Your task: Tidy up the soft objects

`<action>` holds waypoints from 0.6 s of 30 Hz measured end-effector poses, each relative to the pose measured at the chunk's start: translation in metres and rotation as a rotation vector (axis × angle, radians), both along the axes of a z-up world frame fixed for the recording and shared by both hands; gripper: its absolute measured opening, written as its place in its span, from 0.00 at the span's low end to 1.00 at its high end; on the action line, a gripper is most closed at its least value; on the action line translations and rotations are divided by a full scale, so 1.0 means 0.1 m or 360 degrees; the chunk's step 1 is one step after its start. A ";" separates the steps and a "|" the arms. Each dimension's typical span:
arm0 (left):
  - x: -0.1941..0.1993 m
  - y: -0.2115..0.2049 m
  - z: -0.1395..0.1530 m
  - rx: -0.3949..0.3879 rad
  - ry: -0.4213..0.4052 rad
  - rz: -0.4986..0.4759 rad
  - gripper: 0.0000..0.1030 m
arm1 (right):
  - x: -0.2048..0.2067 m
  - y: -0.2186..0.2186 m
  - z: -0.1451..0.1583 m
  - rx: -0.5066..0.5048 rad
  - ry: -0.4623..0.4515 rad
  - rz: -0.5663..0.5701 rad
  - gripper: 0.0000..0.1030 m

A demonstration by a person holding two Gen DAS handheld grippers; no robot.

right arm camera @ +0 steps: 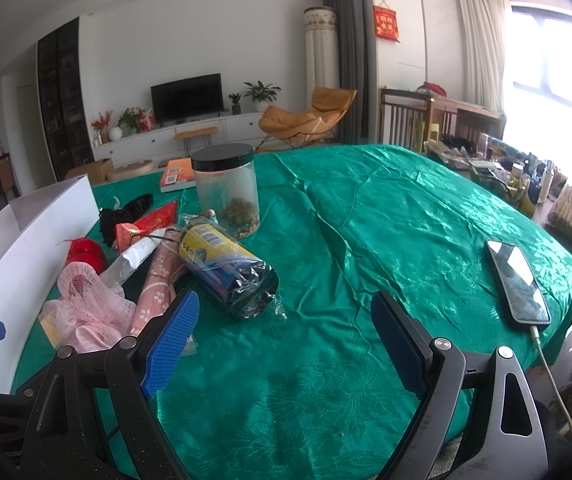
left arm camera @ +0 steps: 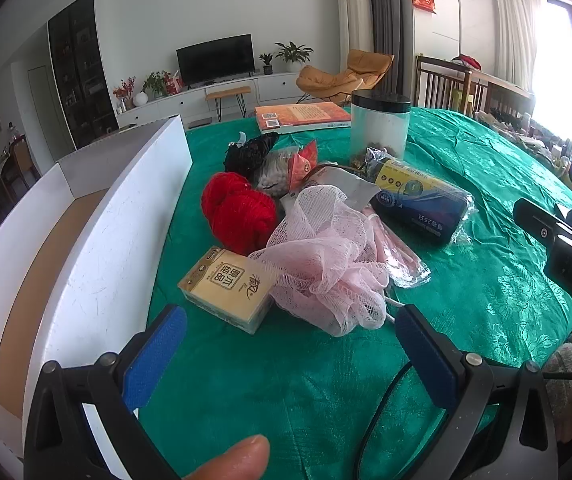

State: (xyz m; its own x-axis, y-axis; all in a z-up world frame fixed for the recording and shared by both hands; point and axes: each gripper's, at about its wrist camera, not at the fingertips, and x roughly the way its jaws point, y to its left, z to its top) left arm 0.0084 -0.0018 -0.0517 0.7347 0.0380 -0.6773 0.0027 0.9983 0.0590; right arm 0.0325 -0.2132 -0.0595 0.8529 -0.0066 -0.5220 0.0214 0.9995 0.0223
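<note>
A pile lies on the green tablecloth (left arm camera: 486, 168): a pink mesh bath puff (left arm camera: 326, 264), a red yarn ball (left arm camera: 237, 210), a black lace cloth (left arm camera: 249, 152) and a tan tissue pack (left arm camera: 225, 286). My left gripper (left arm camera: 292, 330) is open and empty, just in front of the puff and tissue pack. My right gripper (right arm camera: 286, 320) is open and empty over bare cloth, right of the puff (right arm camera: 85, 304) and the yarn (right arm camera: 85, 254). An open white cardboard box (left arm camera: 117, 224) stands left of the pile and shows in the right wrist view (right arm camera: 33, 236).
A wrapped dark roll with a yellow label (left arm camera: 418, 200) (right arm camera: 229, 264), a clear jar with a black lid (left arm camera: 380, 128) (right arm camera: 225, 188), an orange book (left arm camera: 302, 116), a pink folded umbrella (right arm camera: 157, 284) and a red packet (right arm camera: 149, 220) lie among the pile. A phone on a cable (right arm camera: 516, 284) lies at the right.
</note>
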 end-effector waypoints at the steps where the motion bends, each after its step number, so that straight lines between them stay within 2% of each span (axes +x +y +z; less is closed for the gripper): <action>1: 0.00 0.00 0.00 0.0000 0.0000 0.0000 1.00 | 0.00 0.00 0.00 0.0000 0.0000 0.0000 0.87; 18: -0.01 0.00 -0.07 -0.0001 0.0014 0.0004 1.00 | 0.00 -0.01 0.00 0.0004 0.0003 0.0000 0.87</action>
